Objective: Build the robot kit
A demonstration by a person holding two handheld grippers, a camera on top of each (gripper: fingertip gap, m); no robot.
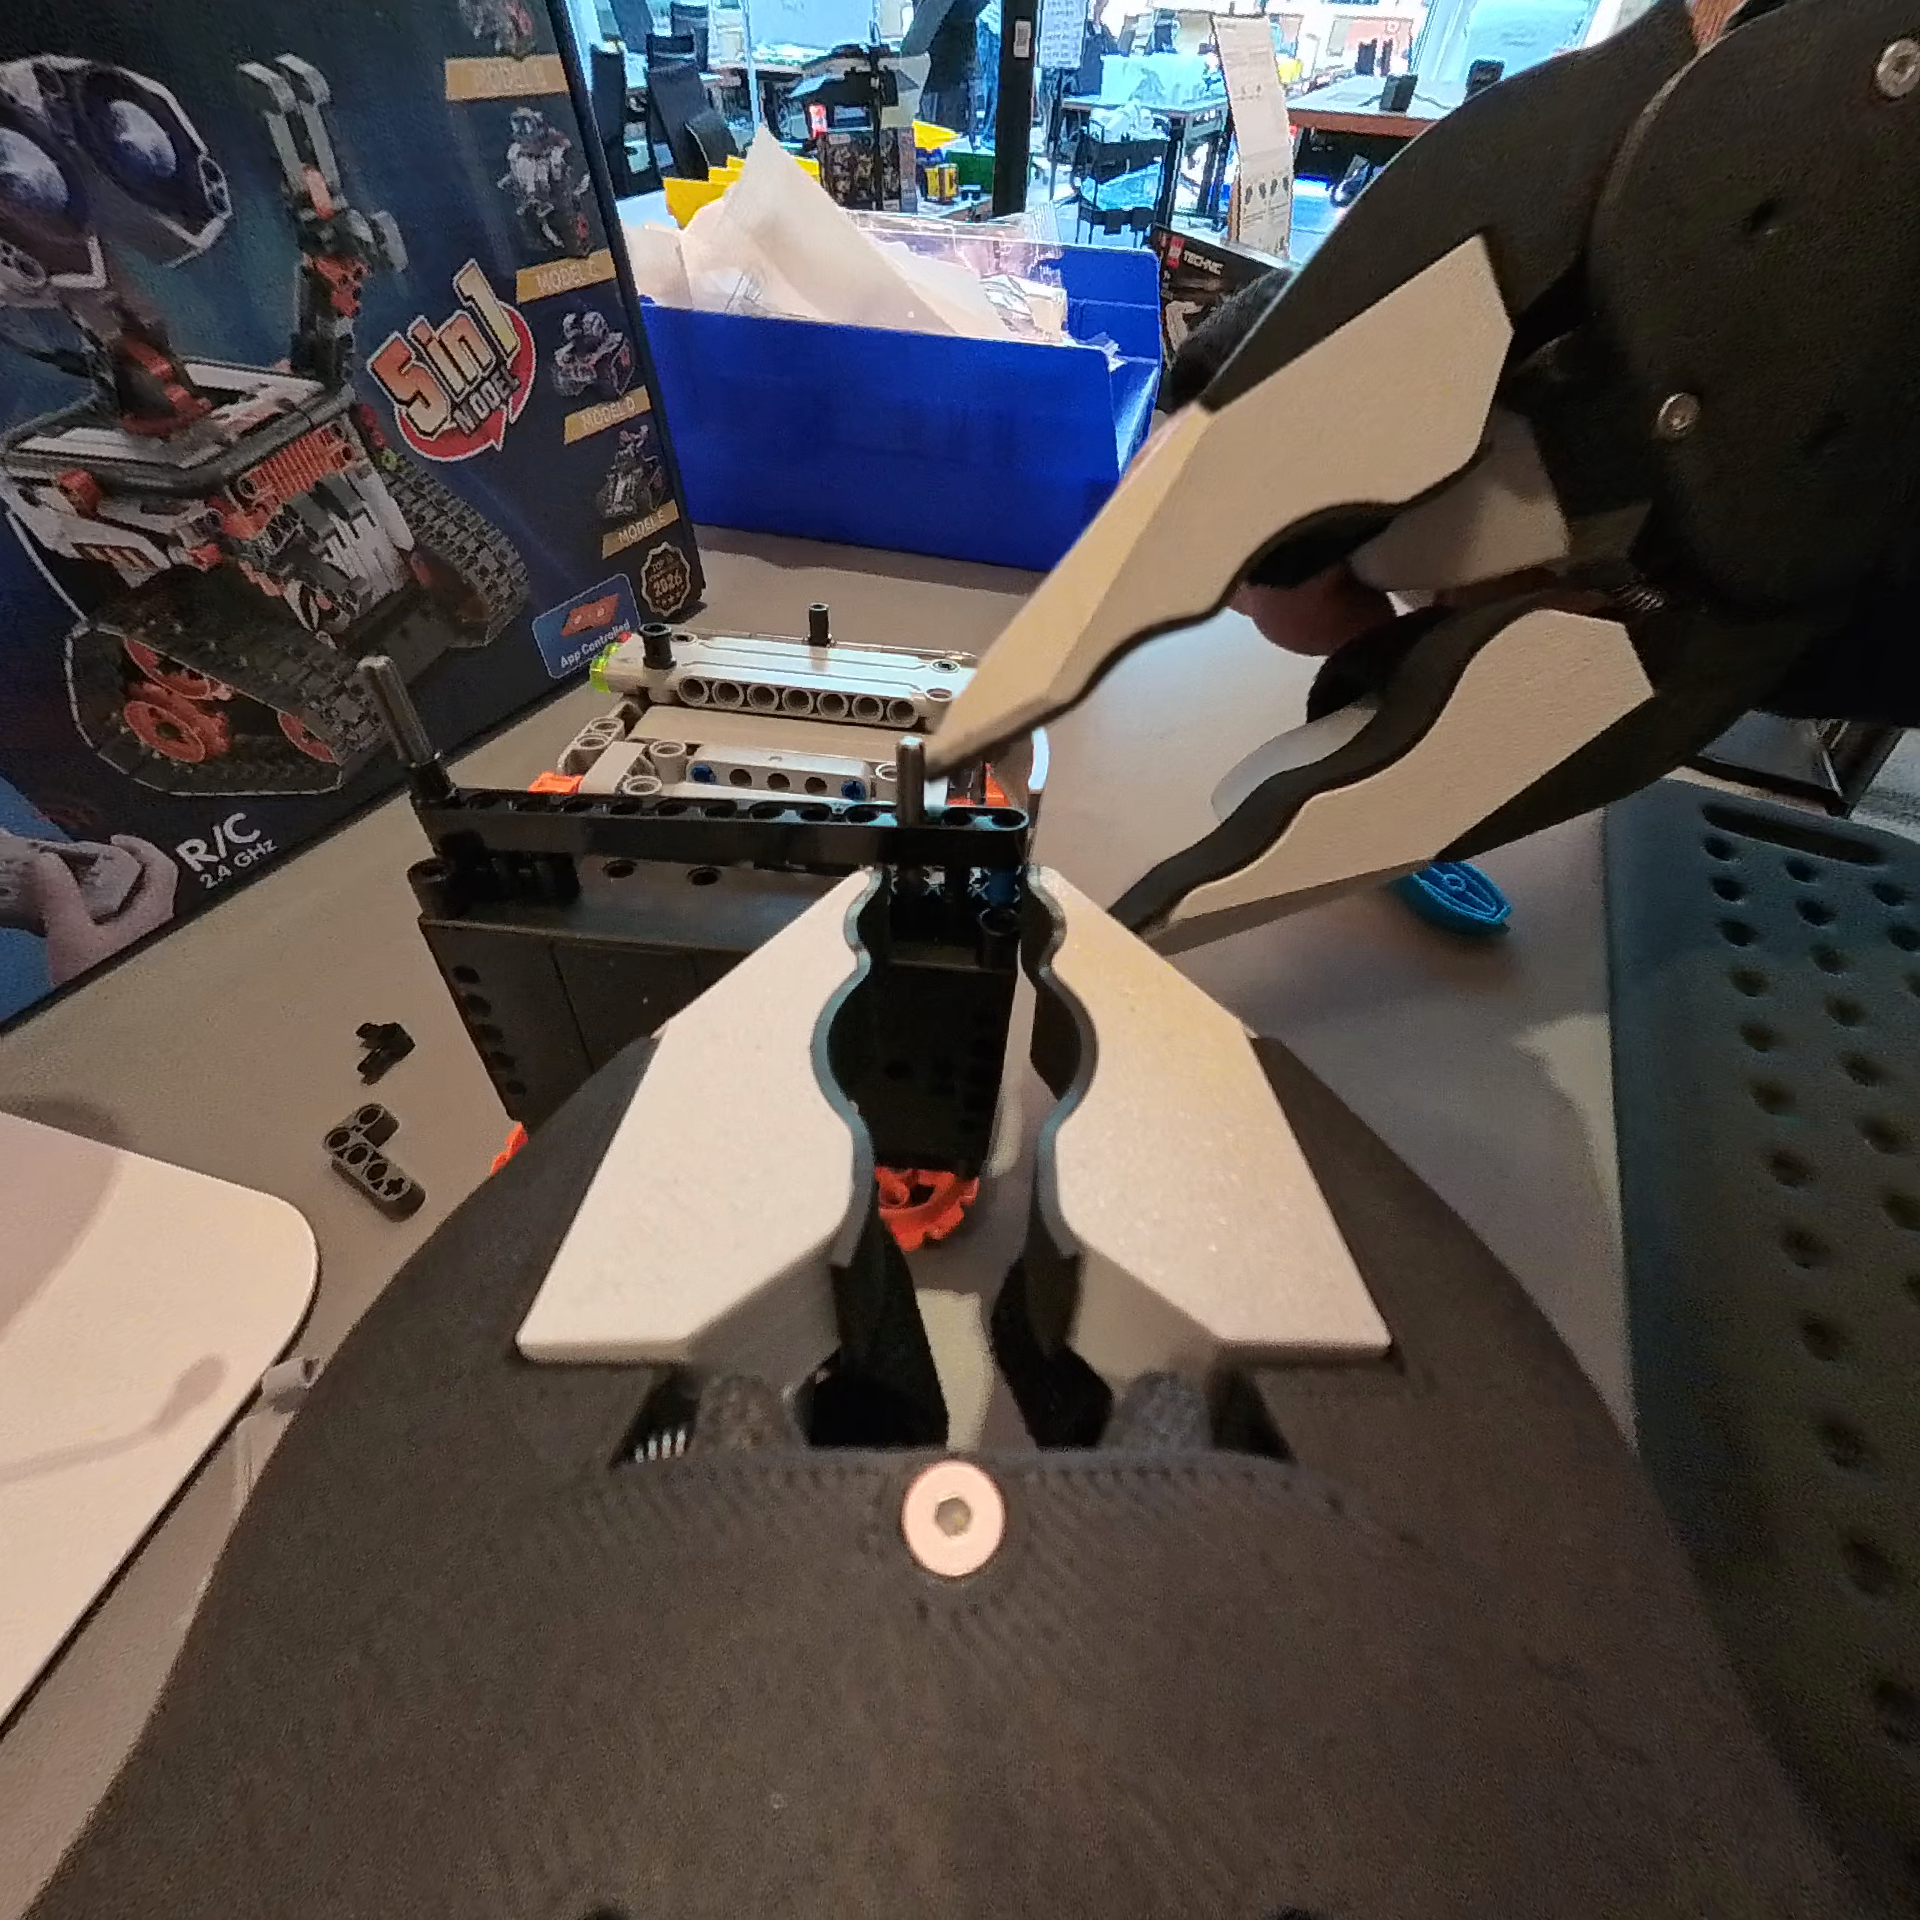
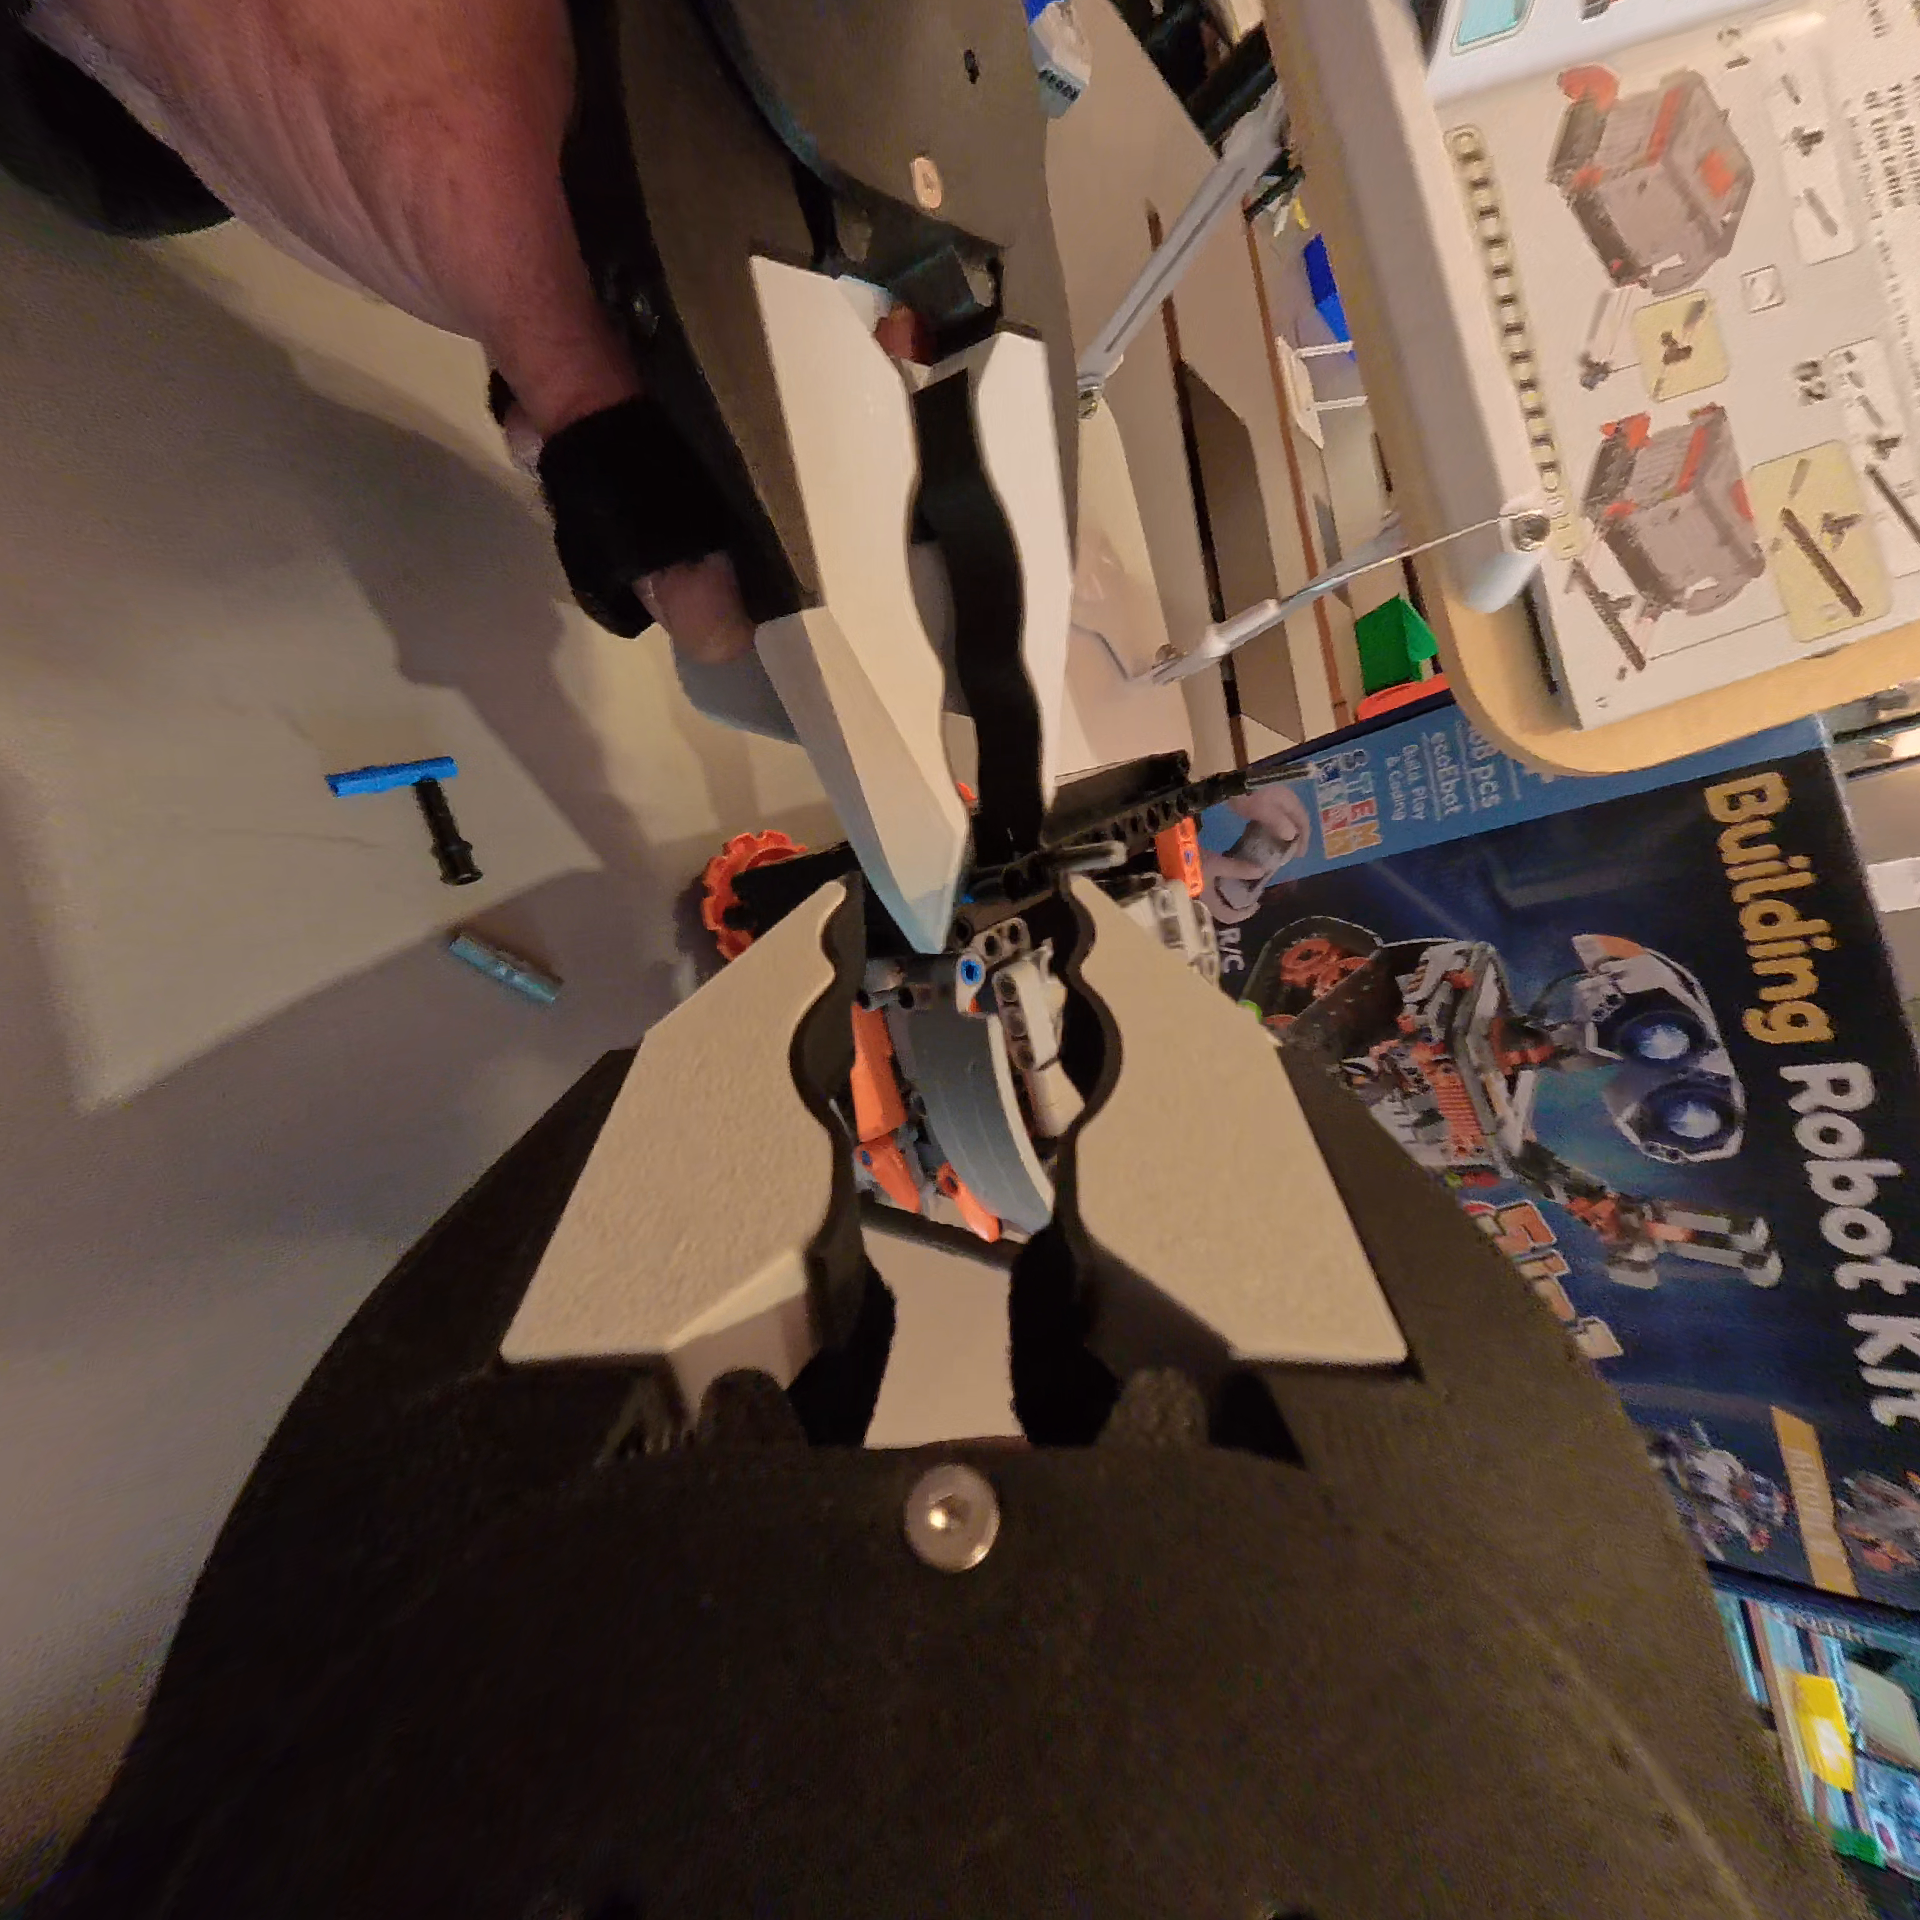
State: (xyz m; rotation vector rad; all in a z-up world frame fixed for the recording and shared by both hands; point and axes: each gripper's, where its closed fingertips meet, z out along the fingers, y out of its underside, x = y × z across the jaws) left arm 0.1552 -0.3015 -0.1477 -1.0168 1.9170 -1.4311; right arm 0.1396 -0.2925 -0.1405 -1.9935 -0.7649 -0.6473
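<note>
Black-grey-orange brick model [image 1: 727, 831] upright on table, between both grippers.

orange gear [image 1: 925, 1195]: mostly hidden | kit box [image 1: 260, 468]: cut off left

Bright daylight from far windows [image 1: 1143, 62] fills the room. Warmer, dimmer light on the worktop [image 2: 208, 1039] casts hard shadows. Wide-angle bending at the edges; slight motion blur.

The left gripper [image 1: 948, 904] is looking like rough, matt black plastic with pale grainy fingers [image 1: 727, 1122] and a shiny metal screw [image 1: 953, 1519]. The brick model [image 1: 727, 821] is showing smooth, hard plastic. The box [image 1: 312, 416] is shining like glossy card. The table [image 1: 1351, 987] is maybe looking matt.
</note>
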